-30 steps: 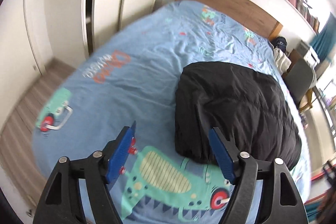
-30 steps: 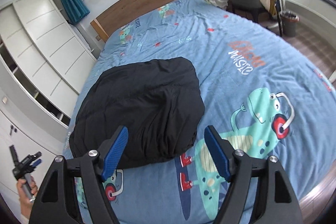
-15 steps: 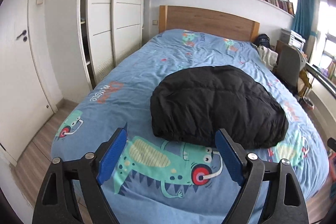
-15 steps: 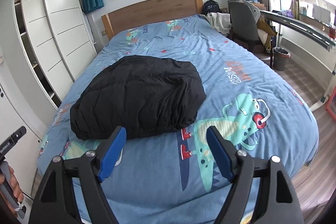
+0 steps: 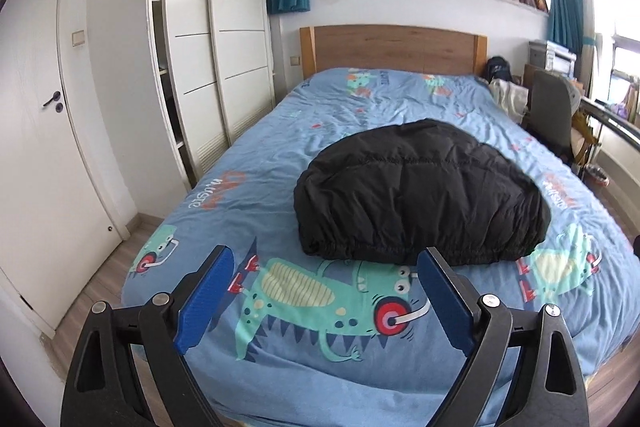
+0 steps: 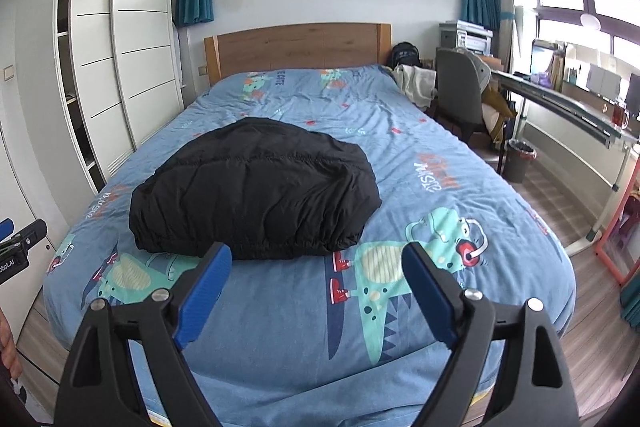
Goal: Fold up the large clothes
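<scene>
A black quilted jacket [image 5: 416, 191] [image 6: 256, 187] lies folded in a rounded bundle on the blue dinosaur-print bed cover [image 5: 280, 155] [image 6: 440, 195]. My left gripper [image 5: 326, 283] hovers over the foot of the bed, short of the jacket's near hem; its jaws are opening and nothing is between them. My right gripper [image 6: 316, 275] also hangs back from the jacket over the foot of the bed, jaws opening and empty. The left gripper's body shows at the left edge of the right wrist view [image 6: 18, 245].
White sliding wardrobes [image 5: 208, 67] and a door [image 5: 44, 131] stand left of the bed. A wooden headboard [image 6: 296, 47] closes the far end. A grey chair [image 6: 460, 87], a desk [image 6: 568, 103] and a bin [image 6: 518, 165] are on the right. Wooden floor surrounds the bed.
Both grippers have pulled back from the jacket toward the foot of the bed and rolled level. Both pairs of jaws stand wider. The jacket lies still.
</scene>
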A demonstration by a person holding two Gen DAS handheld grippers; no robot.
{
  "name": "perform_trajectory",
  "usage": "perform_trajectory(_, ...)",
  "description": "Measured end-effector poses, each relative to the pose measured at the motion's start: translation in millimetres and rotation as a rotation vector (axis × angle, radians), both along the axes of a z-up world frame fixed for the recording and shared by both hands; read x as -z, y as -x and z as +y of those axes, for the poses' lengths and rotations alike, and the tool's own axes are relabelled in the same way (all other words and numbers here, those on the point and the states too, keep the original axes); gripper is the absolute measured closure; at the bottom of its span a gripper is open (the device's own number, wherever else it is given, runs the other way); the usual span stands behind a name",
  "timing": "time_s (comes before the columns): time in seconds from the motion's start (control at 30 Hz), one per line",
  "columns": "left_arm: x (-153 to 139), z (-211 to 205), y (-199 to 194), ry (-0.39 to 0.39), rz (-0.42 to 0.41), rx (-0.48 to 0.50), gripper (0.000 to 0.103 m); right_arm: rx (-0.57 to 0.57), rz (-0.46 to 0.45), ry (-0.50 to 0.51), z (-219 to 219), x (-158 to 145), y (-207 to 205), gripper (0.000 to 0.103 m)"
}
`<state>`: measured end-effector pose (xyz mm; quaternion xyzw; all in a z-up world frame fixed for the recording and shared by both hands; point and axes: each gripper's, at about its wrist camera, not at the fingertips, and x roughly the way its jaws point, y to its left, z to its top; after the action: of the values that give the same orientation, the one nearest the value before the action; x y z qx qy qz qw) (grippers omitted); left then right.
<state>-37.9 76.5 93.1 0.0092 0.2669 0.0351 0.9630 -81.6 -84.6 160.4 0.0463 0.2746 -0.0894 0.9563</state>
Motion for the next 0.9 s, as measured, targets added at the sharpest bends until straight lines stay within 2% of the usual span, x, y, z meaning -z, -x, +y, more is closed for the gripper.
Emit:
perform_trajectory(0.1, -1.4, -2.9, 3.8, 0.007, -0.026, 0.007, 0.006, 0.001, -0.020, -0.004, -0.6, -3.4, 3.6, 0.016)
perform_trajectory(0.4, -4.7, -9.9, 12.0, -0.033, -0.052, -0.006, 0.003, 0.018, -0.028, 0.010, -0.9, -5.4, 6.9, 0.015)
perform_trajectory(0.6, -1.7, -12.0, 11.4, -0.052, -0.040, -0.024, 0.000, 0.017, 0.004, 0.017, 2.1, 3.6, 6.4, 0.015)
perform_trajectory(0.9, 12.5, -16.4, 6.1, -0.055, 0.022, -0.015, 0.000, 0.019, 0.042, 0.007, 1.2, 16.5, 5.5, 0.015)
